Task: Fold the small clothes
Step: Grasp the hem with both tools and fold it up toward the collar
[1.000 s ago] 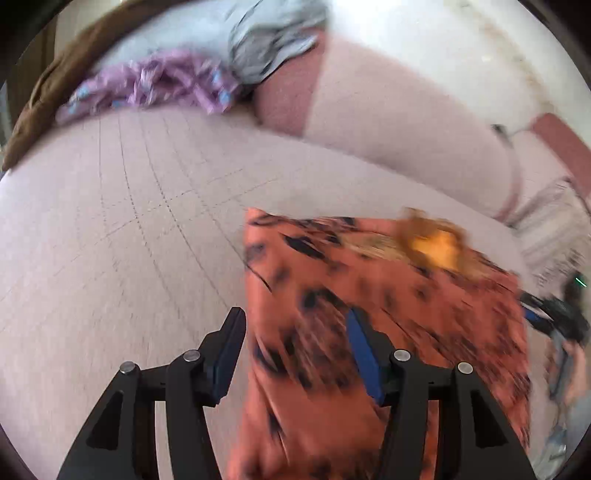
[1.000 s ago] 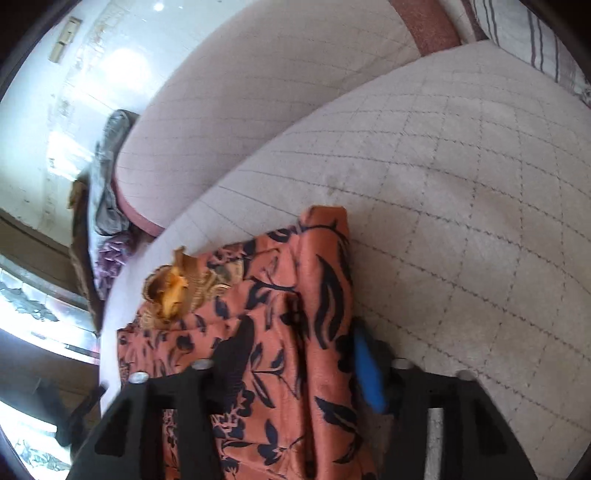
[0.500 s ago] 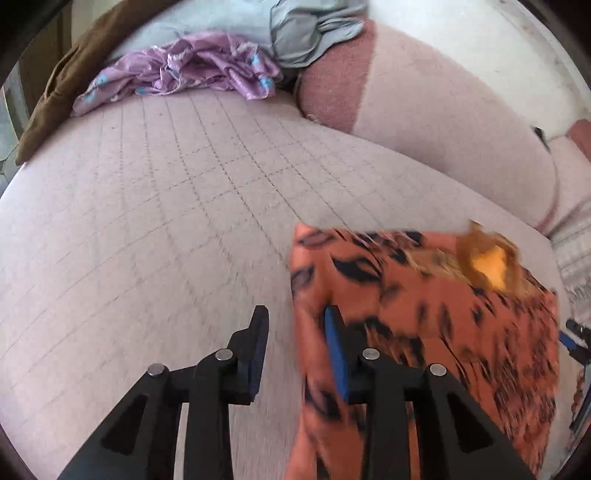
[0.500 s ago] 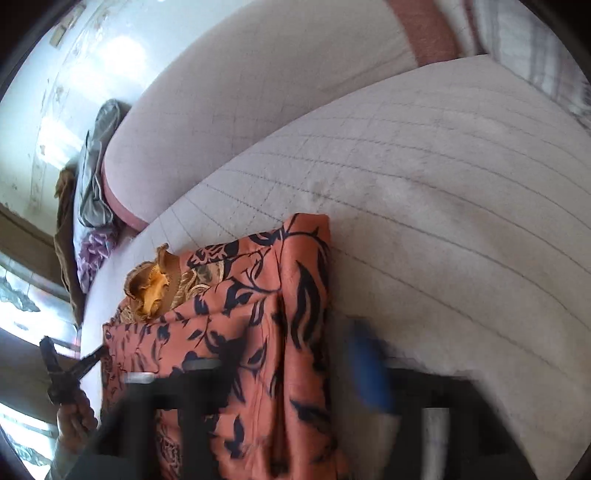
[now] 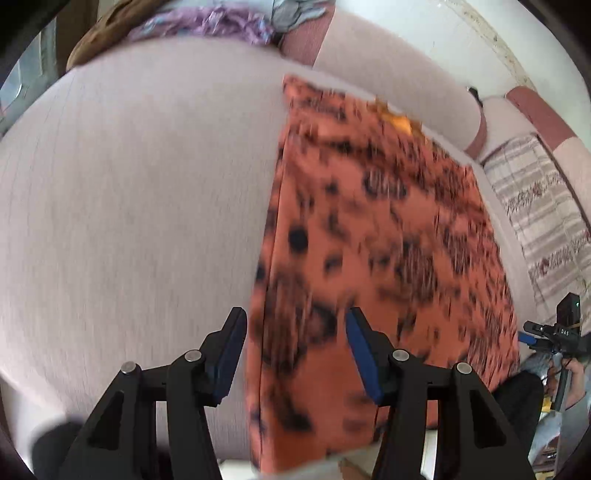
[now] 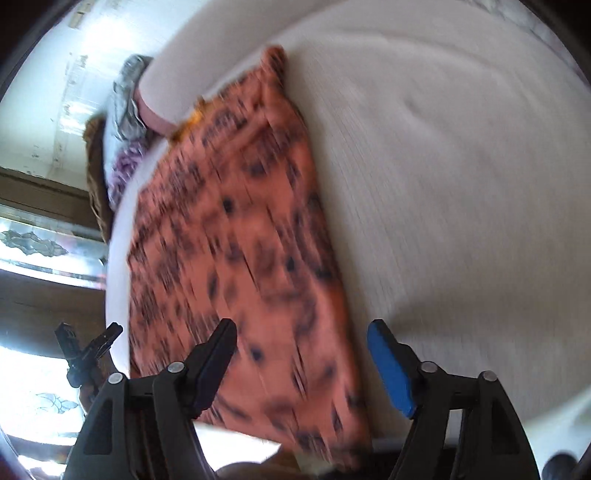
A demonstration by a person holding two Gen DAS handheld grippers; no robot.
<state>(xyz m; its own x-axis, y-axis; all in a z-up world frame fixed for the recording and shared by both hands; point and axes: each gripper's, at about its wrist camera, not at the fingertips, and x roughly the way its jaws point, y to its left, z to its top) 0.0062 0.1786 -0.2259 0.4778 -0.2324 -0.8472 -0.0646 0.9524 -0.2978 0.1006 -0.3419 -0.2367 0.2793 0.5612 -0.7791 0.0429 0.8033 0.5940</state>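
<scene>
An orange garment with a dark floral print (image 5: 376,229) lies flat on the pale quilted cushion (image 5: 140,192), folded into a long strip reaching the near edge. It also shows in the right wrist view (image 6: 236,243). My left gripper (image 5: 293,350) is open over the garment's near left edge, holding nothing. My right gripper (image 6: 303,362) is open over the garment's near right edge, holding nothing. Both views are motion-blurred.
A purple cloth (image 5: 207,26), a grey cloth (image 5: 295,11) and a brown cloth (image 5: 99,48) lie at the far end. A striped cushion (image 5: 539,221) is at the right. The sofa backrest (image 5: 399,77) runs behind the garment.
Both grippers have pulled back toward the garment's near end. The left gripper, nearly shut half a second ago, has opened. The garment now lies stretched out long.
</scene>
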